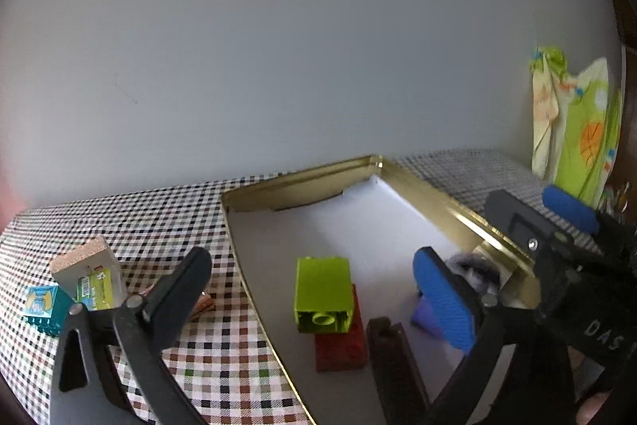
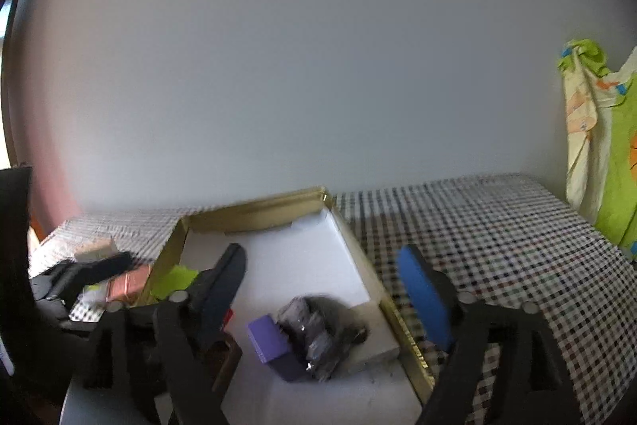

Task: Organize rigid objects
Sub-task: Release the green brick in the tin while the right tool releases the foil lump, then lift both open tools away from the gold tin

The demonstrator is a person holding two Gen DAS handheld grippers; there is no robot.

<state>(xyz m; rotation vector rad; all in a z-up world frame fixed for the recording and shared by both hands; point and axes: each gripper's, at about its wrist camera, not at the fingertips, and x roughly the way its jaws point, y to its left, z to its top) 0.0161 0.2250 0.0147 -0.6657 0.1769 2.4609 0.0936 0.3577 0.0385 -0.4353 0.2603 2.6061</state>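
Observation:
A gold-rimmed tray [image 1: 438, 198] with a white floor lies on the checked cloth. In it a lime brick [image 1: 322, 293] lies on its side on a red brick [image 1: 342, 341], beside a dark brown block [image 1: 392, 357]. My left gripper [image 1: 312, 259] hangs open above them, its pads apart from everything. In the right wrist view my right gripper [image 2: 321, 251] is open over the tray [image 2: 358, 253], holding nothing. Below it lie a purple block [image 2: 270, 345] and a grey lumpy object [image 2: 322, 329] that touches a white slab [image 2: 374, 337]. The right gripper [image 1: 541, 214] also shows over the tray's right rim.
Left of the tray, on the cloth, are a cork-topped box [image 1: 91, 273], a teal brick [image 1: 40, 305] and a copper-coloured piece [image 1: 203, 303]. A pale wall stands close behind the table. A green and yellow patterned cloth [image 2: 597, 146] hangs at the far right.

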